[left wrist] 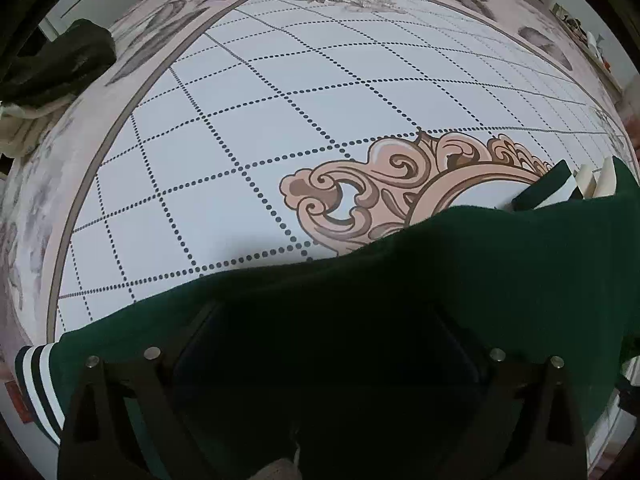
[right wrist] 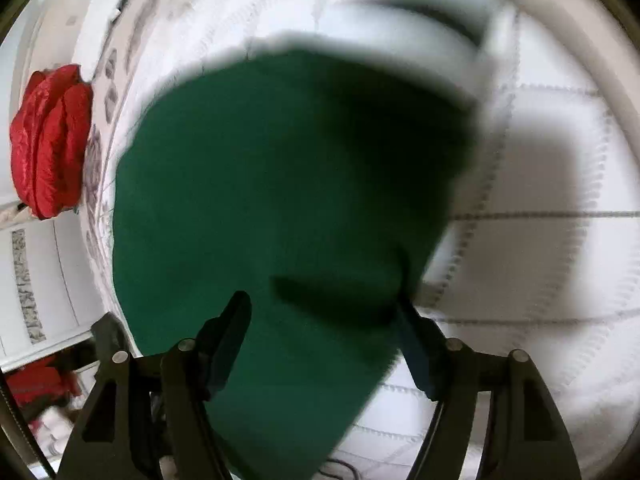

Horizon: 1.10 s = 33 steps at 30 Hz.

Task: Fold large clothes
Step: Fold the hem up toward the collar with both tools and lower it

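Observation:
A dark green garment (left wrist: pixel 460 264) with white and black striped trim (left wrist: pixel 38 384) lies across the bed near me. In the left wrist view it drapes over my left gripper (left wrist: pixel 324 344), whose fingers stand apart with their tips hidden under the cloth. In the right wrist view the green garment (right wrist: pixel 280 184) hangs in front, blurred. My right gripper (right wrist: pixel 324 304) is open, its fingers (right wrist: pixel 232 320) wide apart with the cloth running between them.
The bed cover (left wrist: pixel 280 120) is white with dotted grid lines, a pink scroll medallion (left wrist: pixel 380 192) and a floral pink border. A dark garment (left wrist: pixel 56 60) lies at the far left edge. A red garment (right wrist: pixel 48 140) sits at the bed's left side.

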Available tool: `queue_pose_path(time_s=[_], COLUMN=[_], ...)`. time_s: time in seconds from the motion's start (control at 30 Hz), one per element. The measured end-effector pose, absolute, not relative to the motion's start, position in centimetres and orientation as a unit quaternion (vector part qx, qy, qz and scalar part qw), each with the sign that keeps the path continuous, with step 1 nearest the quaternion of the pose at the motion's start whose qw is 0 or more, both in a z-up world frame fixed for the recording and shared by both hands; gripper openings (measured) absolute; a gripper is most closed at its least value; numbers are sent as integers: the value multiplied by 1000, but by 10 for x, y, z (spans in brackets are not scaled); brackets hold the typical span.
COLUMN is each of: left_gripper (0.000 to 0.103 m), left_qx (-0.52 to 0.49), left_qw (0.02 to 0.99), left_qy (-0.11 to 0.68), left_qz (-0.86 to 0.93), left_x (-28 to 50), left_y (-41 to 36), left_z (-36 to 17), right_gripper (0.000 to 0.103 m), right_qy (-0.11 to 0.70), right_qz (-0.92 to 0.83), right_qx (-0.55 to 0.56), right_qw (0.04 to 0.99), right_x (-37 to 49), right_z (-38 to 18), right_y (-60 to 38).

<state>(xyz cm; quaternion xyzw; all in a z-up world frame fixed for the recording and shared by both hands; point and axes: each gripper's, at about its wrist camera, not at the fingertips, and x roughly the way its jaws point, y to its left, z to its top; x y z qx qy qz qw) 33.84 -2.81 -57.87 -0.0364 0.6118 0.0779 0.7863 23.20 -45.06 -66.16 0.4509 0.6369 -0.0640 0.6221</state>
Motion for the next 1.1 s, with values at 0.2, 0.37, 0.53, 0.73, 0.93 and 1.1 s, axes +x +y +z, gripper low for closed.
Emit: queue_pose_path(time_s=[0.2,0.37,0.53,0.73,0.93,1.1], left_gripper=[99,99,99,99,103,103], left_qx=[-71,-80,-87,-142,-146,-128], left_qw=[826,858,849,792,777,782], left_qy=[554,501,516,581,597,594], left_qz=[72,73,71,121,136,137], left_x=[314,260,207,190,198,202], left_y=[-13,3,20,48,63,56], left_z=[-534,-486,-474,-533,-579,-579], right_gripper=[22,22,49,19,20,19], right_qy=[609,687,727,725,764,799], right_qz=[-75,-79,-57,107,131,128], right_qx=[475,437,276,125,9,71], right_qw=[630,575,627,669,632,583], right_x=[194,149,137,222,306,334], right_z=[-648,-628,-555,-549,-638,-653], right_y=[-444,-425,-370,-222,-119,-138])
